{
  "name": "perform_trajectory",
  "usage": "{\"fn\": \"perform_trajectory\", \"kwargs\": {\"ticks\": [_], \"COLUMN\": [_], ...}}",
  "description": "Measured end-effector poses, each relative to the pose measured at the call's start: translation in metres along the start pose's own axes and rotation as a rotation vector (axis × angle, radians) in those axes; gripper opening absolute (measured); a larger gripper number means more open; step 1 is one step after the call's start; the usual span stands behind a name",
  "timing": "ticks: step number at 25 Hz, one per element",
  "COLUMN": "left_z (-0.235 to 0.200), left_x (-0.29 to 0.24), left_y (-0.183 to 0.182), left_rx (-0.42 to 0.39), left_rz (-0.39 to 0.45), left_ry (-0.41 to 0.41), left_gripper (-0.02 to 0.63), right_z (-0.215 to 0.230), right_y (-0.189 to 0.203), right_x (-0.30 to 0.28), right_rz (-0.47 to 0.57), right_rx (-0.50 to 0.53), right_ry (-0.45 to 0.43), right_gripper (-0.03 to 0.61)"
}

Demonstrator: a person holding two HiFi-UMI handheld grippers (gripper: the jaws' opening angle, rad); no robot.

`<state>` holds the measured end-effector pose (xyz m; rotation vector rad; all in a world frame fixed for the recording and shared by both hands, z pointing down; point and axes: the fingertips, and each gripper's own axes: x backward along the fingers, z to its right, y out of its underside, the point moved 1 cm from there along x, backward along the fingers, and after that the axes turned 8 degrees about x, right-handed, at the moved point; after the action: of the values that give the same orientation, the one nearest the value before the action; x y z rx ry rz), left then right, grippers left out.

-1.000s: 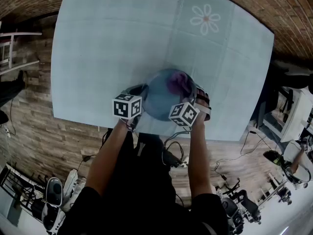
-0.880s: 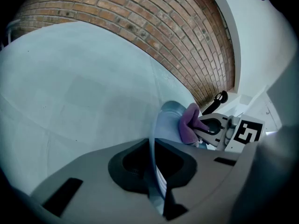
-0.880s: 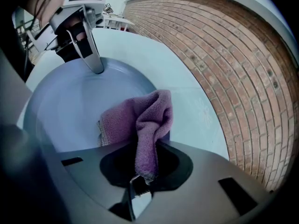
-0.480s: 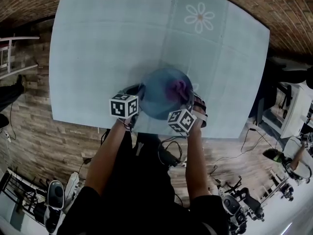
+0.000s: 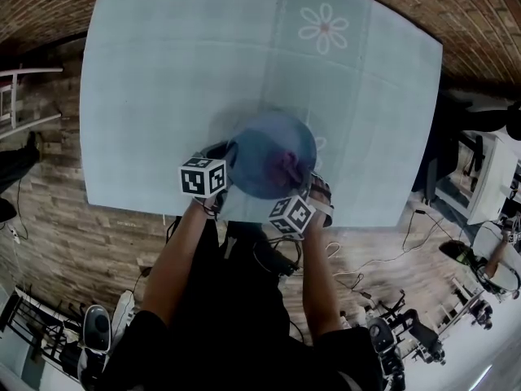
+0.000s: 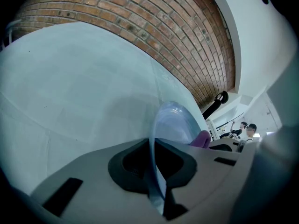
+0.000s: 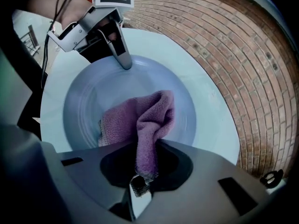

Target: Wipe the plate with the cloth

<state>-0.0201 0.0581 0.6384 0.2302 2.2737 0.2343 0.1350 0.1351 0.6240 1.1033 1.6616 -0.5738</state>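
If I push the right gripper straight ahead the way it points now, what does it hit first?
Most likely the plate. The right gripper, shut on the cloth, points into the plate's inner face, so the cloth would press there first. The gap is hard to judge.

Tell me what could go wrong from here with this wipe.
1. The left gripper holds the plate by its rim alone, so pressure from wiping could lever it loose.
2. The right gripper pinches just one fold of the cloth, and dragging could pull it out.
3. The plate is near the table's front edge, so a slip might send it to the floor.
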Motion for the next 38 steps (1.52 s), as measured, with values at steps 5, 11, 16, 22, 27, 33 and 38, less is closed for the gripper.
{"fn": "perform_trajectory", "kwargs": {"ticks": [5, 11, 16, 22, 27, 33, 38], "left_z": [-0.001, -0.001, -0.001, -0.003, -0.005, -0.003, -0.004], "left_x": [0.001, 0.002, -0.001, -0.001, 0.002, 0.009, 0.022], "left_y": [0.0, -0.001, 0.0, 0.001, 0.005, 0.0, -0.002], "left_rx": [-0.002, -0.004, -0.004, -0.004, 0.031, -0.056, -0.06], "left_rz": [0.001, 0.01, 0.012, 0.021, 0.023, 0.018, 0.014], "left_ry": [0.001, -0.005, -0.008, -0.005, 0.03, -0.016, -0.008], "left_gripper": [0.051, 0.051, 0.051, 0.051, 0.051, 0.052, 0.105], "right_z": [-0.022, -0.039, -0.059, -0.067, -0.058, -0.021, 0.015], "right_y": [-0.007, -0.022, -0.05, -0.065, -0.061, -0.059, -0.062], "right_x": [0.007, 0.011, 0.012, 0.011, 0.018, 0.046, 0.076], "right_rz": [0.005, 0.022, 0.095, 0.133, 0.198, 0.305, 0.444], "right_rx": [-0.036, -0.048, -0.086, -0.119, -0.307, -0.48, -0.622], "right_ry": [-0.056, -0.126, -0.218, -0.222, -0.228, -0.135, -0.046], "right_gripper": [0.069, 0.069, 0.069, 0.069, 0.072, 0.072, 0.072]}}
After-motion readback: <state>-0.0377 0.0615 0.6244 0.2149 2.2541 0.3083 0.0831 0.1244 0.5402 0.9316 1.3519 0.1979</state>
